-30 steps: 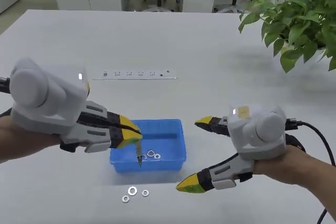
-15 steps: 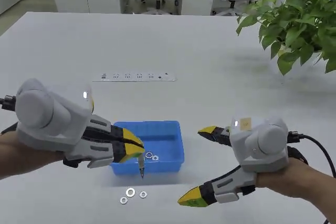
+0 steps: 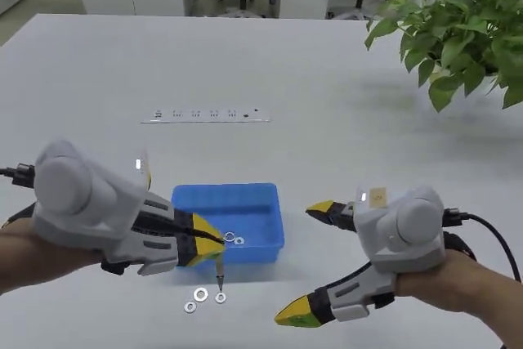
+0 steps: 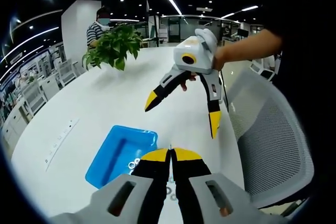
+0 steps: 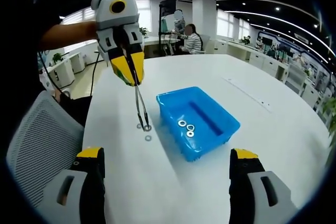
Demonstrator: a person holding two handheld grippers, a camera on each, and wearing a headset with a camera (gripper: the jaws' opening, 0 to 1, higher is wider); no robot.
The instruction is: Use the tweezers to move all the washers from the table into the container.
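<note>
Since a second ago the left gripper (image 3: pixel 214 243) has drawn back toward the person. The tweezers (image 3: pixel 219 271) it carries hang no more over the container (image 3: pixel 225 192). Their tip is now down in front of it, at the loose washers (image 3: pixel 201 294) on the table (image 3: pixel 327 96).

The jaws of the left gripper are pressed together on the tweezers, which point steeply down. In the right gripper view the two thin tips stand at one of the three loose washers. They touch it or nearly touch it; whether they pinch it I cannot tell. The other two lie just beside it. All three are near the front wall of the container, but outside it.

Inside the blue container lie three stored washers (image 5: pixel 182 123), close together on its floor.

The right gripper (image 3: pixel 302 263) holds nothing, and its jaws are spread wide apart. It hovers above the table, to the right of the container and apart from the loose washers.

Beyond the container a power strip (image 3: pixel 204 114) lies flat on the table. A plant (image 3: pixel 466 30) stands at the far right side.
</note>
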